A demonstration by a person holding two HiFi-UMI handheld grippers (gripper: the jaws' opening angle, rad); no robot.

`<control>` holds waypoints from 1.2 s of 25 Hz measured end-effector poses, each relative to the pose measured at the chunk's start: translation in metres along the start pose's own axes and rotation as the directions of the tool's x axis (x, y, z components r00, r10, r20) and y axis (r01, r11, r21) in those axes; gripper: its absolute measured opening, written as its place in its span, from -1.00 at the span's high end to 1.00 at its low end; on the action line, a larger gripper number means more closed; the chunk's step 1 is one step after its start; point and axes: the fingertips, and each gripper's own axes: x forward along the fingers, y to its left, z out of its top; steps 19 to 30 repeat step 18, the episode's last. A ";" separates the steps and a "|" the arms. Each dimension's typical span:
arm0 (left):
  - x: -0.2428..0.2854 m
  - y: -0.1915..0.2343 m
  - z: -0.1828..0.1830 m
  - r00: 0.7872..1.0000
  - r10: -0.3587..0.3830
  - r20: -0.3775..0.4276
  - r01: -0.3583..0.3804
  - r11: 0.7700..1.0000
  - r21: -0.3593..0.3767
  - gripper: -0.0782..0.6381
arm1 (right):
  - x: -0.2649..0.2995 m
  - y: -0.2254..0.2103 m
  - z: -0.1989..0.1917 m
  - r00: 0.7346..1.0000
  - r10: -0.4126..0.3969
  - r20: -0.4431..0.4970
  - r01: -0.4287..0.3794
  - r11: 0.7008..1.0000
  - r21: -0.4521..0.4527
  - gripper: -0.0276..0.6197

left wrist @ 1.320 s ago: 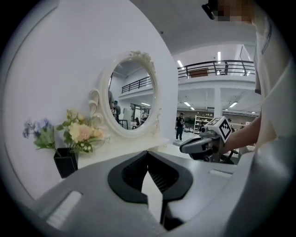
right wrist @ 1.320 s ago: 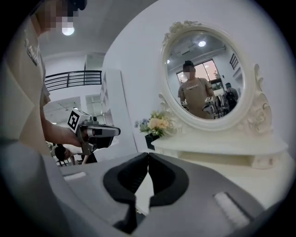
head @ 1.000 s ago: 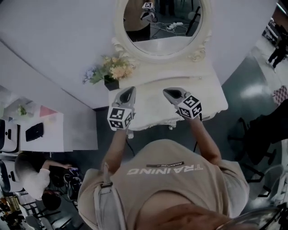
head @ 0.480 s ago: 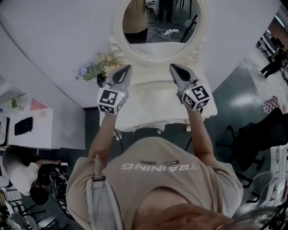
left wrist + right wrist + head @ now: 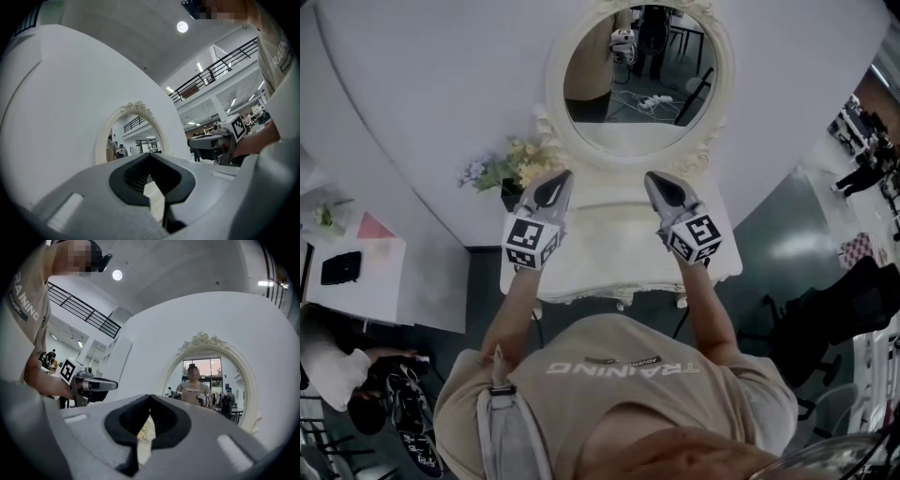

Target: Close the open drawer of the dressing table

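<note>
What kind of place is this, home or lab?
Probably a staged set in a big hall, not a home: dressing table and mirror against a white wall, balcony railing overhead.

A large open hall, with mezzanine railing [image 5: 220, 65], ceiling light [image 5: 182, 26] and office desk [image 5: 384, 281].

Head view: drawer front of the white ornate dressing table [image 5: 609, 253] hidden under its top, open or closed can't tell. Oval white-framed mirror [image 5: 633, 84] clipped at top edge.
</note>
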 end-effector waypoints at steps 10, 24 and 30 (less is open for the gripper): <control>-0.005 0.011 -0.015 0.999 0.004 -0.036 -0.004 1.000 -0.010 0.78 | 0.016 0.001 -0.013 1.000 0.018 -0.012 -0.017 0.999 0.035 0.90; -0.009 0.024 -0.037 0.998 -0.004 -0.060 0.002 1.000 -0.031 0.78 | 0.025 0.006 -0.020 1.000 0.004 -0.004 -0.004 0.999 0.049 0.90; -0.009 0.024 -0.037 0.998 -0.004 -0.060 0.002 1.000 -0.031 0.78 | 0.025 0.006 -0.020 1.000 0.004 -0.004 -0.004 0.999 0.049 0.90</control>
